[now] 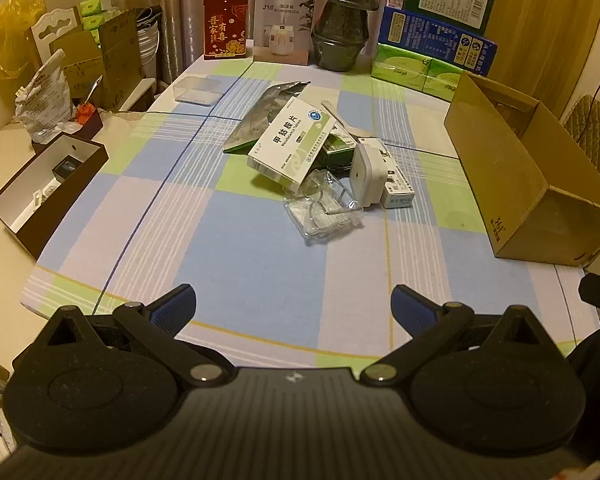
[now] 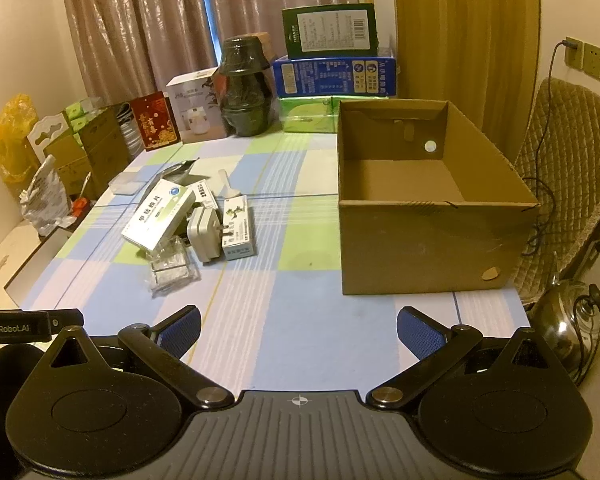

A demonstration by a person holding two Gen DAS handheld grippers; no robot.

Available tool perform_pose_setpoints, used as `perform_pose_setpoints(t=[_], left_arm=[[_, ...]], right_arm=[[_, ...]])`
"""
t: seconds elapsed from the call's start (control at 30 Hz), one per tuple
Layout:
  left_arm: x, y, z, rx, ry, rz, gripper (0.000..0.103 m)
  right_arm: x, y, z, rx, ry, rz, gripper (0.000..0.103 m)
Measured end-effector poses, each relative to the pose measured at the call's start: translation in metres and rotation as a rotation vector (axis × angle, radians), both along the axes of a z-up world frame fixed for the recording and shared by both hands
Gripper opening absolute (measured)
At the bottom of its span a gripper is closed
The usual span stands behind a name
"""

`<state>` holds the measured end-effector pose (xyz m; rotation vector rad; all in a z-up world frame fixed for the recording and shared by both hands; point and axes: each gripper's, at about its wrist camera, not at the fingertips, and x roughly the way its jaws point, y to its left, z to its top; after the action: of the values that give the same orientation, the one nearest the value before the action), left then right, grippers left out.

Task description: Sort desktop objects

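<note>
both claws, the left gripper (image 1: 294, 304) and right gripper (image 2: 299, 326), gape wide and carry nothing. the clutter pile sits at twelve o'clock: a medicine box (image 1: 291, 145) leaning on a white plug (image 1: 366, 171) and clear plastic bag (image 1: 326, 214). the cardboard box (image 2: 420, 236) waits at two o'clock. lifting the leaning box carelessly could likely topple or scatter the rest.

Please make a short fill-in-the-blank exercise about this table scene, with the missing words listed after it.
1. Both tongs, left and right, are ____ and hold nothing.
2. The cardboard box stands on the ____ side of the table.
3. The white medicine box lies on ____ of the pile.

Missing words: open; right; top
</note>
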<state>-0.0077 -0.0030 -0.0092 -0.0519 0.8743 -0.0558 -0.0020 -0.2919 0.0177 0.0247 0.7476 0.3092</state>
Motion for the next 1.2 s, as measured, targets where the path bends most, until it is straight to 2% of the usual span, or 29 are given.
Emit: perform_pose_setpoints(t=[0.77, 0.97, 1.2], left_arm=[[0.002, 0.005, -0.003, 0.001, 0.004, 0.005, 0.102], [0.009, 0.015, -0.004, -0.010, -0.005, 0.003, 0.102], [0.035, 0.025, -0.007, 0.002, -0.011, -0.002, 0.102]], right_arm=[[0.001, 0.009, -0.002, -0.013, -0.003, 0.029, 0.101], [0.007, 0.021, -0.002, -0.018, -0.017, 0.072, 0.101], [0.025, 0.047, -0.006, -0.029, -0.057, 0.148, 0.101]])
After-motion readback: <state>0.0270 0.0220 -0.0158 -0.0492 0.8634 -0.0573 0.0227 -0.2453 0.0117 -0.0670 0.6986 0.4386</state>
